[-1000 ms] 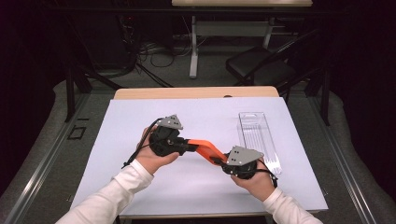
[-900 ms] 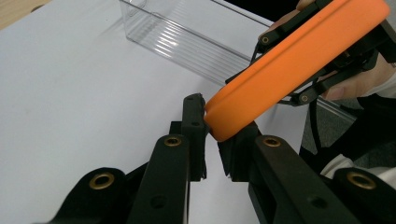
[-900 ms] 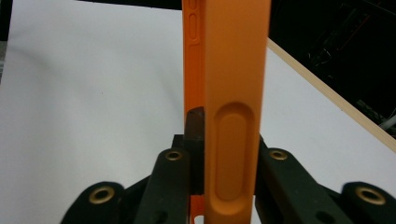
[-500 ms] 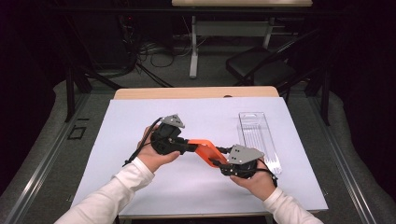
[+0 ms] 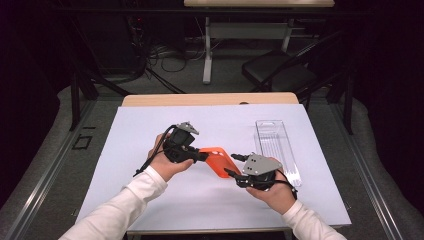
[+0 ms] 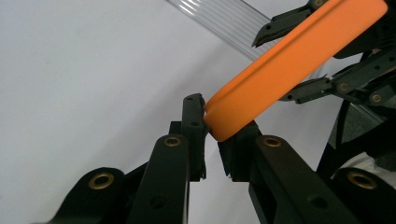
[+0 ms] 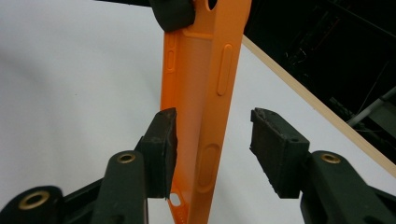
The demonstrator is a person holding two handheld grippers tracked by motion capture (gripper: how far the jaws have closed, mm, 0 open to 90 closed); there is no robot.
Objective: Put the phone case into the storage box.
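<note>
An orange phone case [image 5: 217, 159] hangs above the white mat between both hands. My left gripper [image 5: 202, 156] is shut on one end of it; the left gripper view shows the pads pinching the case's rounded corner [image 6: 224, 123]. My right gripper [image 5: 231, 165] stands open at the other end. In the right gripper view the case [image 7: 205, 93] runs edge-on between the pads. The left pad [image 7: 161, 140] is against the case's side and the right pad [image 7: 275, 144] is well clear of it.
A clear plastic package [image 5: 277, 147] lies on the mat to the right of my right hand. The white mat [image 5: 150, 125] covers most of the wooden table [image 5: 210, 99]. A chair and cables stand beyond the far edge.
The right gripper has edged slightly left along the case. The left hand and the case's held end have barely moved.
</note>
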